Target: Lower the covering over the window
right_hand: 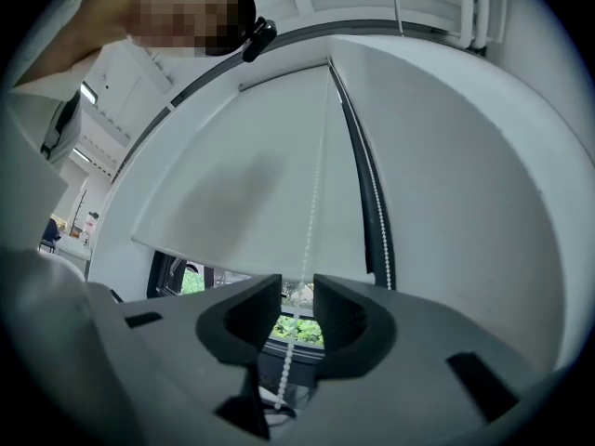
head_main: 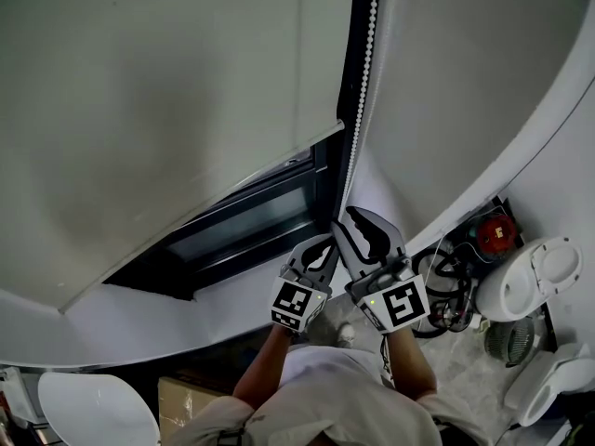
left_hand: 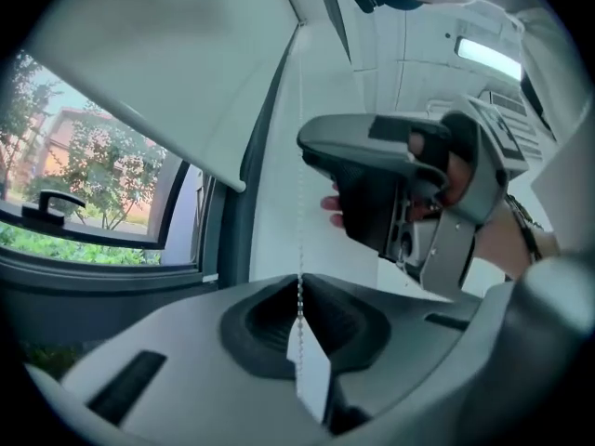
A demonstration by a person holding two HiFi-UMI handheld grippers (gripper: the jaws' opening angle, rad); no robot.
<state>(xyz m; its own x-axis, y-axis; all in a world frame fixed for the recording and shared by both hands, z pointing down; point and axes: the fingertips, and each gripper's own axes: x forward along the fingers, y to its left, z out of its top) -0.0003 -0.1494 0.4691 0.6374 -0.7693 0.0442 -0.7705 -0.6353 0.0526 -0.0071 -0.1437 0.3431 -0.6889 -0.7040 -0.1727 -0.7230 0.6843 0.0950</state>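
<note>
A pale roller blind covers most of the dark-framed window, with a strip of glass still bare below its bottom bar. A white bead chain hangs down the blind's right edge. My left gripper is shut on one strand of the chain, which runs up out of the closed jaws. Just to the right and slightly higher, my right gripper is open. The chain passes loosely through the gap between its jaws, untouched by the pads. A second strand hangs to the right.
To the right, against the curved white wall, stand a white appliance, a red object and a tangle of cables. A white round shape and a cardboard box lie low at the left. Trees show through the glass.
</note>
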